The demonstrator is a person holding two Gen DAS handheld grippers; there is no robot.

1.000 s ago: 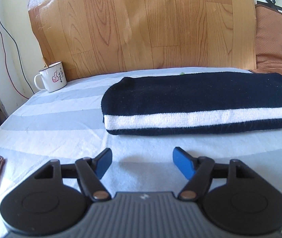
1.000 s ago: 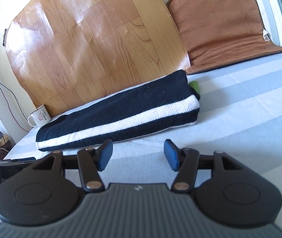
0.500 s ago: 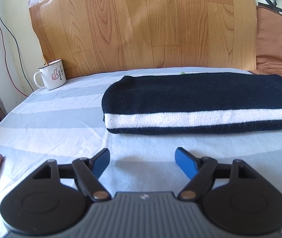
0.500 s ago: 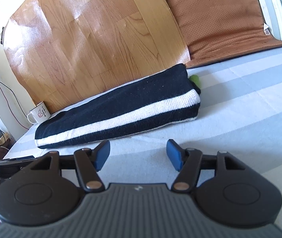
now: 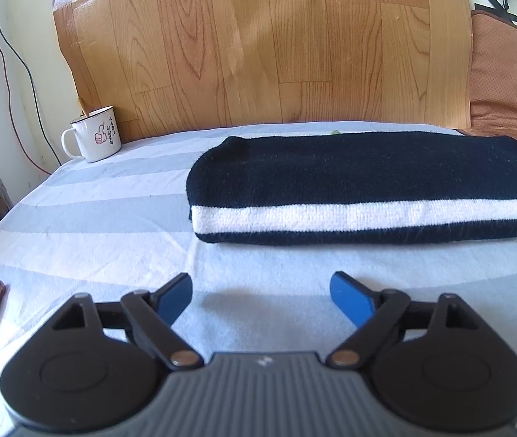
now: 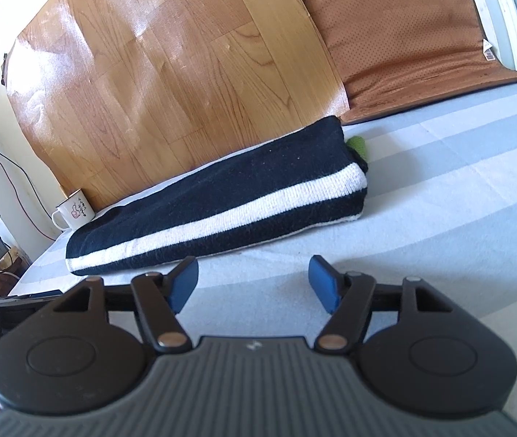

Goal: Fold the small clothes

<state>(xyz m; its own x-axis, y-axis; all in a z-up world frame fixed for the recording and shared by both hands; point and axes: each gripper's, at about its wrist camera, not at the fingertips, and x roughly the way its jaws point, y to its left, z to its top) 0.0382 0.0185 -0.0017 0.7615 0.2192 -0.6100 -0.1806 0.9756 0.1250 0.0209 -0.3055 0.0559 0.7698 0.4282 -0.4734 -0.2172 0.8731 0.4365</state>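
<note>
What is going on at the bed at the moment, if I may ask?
A person holds two grippers over a striped bedsheet. The left gripper and right gripper are both open and empty, just short of a folded navy knit garment with a white stripe. Neither touches it. A white mug stands at the far left.

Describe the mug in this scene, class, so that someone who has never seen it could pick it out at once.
Start at the big wood-grain board leaning against the wall behind the pale striped bedsheet. At the foot of its left edge, well left of the folded black knit garment with a white stripe, stands the white enamel mug. Its dark rim, side handle and red thumbs-up drawing mark it out.
</note>
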